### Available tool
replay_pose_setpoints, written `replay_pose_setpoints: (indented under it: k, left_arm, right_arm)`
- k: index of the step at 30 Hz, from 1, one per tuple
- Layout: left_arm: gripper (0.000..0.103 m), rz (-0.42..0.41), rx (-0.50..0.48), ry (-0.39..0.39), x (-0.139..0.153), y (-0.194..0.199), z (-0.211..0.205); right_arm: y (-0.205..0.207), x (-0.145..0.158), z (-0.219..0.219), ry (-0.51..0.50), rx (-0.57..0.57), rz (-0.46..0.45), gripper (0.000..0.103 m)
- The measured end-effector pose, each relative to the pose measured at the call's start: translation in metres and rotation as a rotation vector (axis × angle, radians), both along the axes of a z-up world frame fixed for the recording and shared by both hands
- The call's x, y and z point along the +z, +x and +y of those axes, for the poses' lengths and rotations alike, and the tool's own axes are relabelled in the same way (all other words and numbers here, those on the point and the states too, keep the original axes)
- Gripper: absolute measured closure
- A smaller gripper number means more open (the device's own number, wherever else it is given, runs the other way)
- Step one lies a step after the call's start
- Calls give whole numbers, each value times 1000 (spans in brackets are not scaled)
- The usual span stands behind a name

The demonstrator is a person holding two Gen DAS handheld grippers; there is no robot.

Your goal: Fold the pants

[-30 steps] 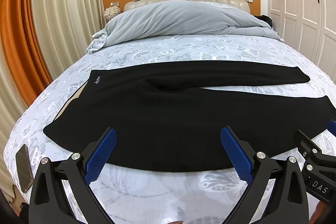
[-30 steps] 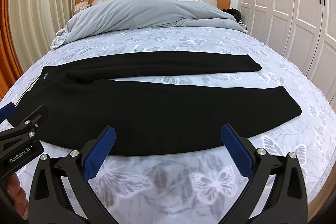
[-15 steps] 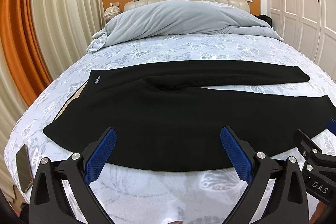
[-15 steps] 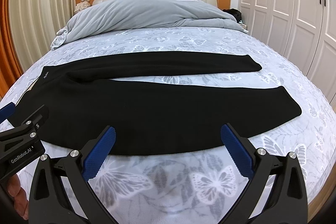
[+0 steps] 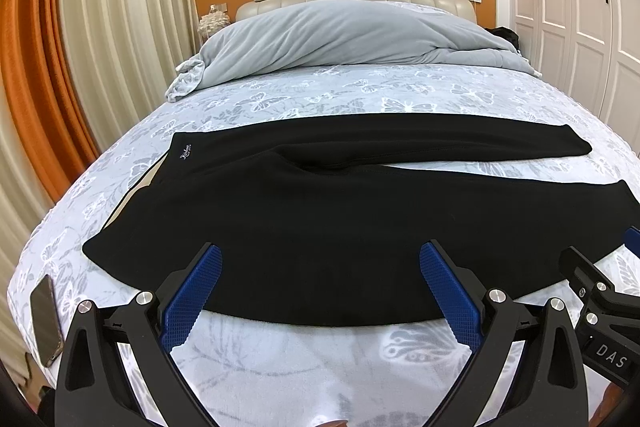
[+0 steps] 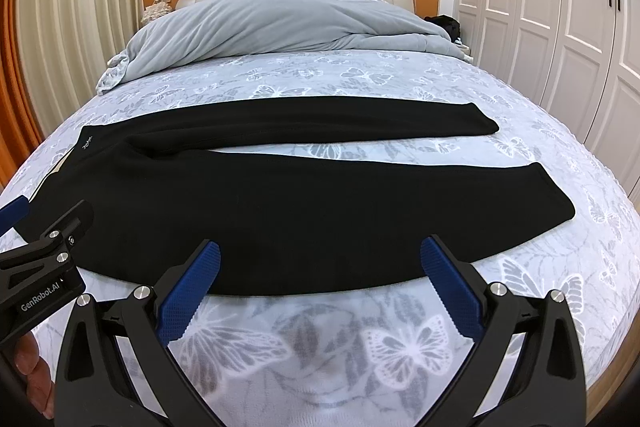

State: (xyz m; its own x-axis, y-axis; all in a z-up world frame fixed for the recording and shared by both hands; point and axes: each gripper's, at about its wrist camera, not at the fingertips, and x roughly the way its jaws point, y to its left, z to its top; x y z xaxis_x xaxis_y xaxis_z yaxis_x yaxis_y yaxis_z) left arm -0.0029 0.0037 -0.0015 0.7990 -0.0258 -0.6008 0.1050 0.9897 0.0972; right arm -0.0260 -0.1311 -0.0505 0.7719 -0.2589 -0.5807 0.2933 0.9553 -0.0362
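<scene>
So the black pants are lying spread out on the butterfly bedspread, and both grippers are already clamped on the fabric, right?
Not quite. The black pants do lie spread on the butterfly bedspread, but the left gripper and right gripper are open, holding nothing, as both wrist views show.

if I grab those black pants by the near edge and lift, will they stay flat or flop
Likely flop: the black pants lie limp, following the curve of the bed. The far leg would probably drag behind. The thick-looking knit may weigh enough to sag between two grips.

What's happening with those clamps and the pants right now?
Left gripper open, right gripper open, both empty. Black pants flat on bed, unfolded. Phone at bed's left edge, clear.
</scene>
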Motion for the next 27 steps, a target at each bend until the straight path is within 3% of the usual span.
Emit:
replay_pose_setpoints:
  k: [17, 23, 27]
  left_arm:
    - [5, 41, -15, -21, 0, 3, 6]
    - [5, 62, -51, -107, 19, 19, 29]
    - [5, 93, -56, -160, 32, 53, 54]
  right_arm:
    - [0, -2, -2, -10, -7, 5, 5]
    - [11, 15, -43, 46, 1, 31, 5]
    - [33, 34, -86, 62, 26, 84, 5]
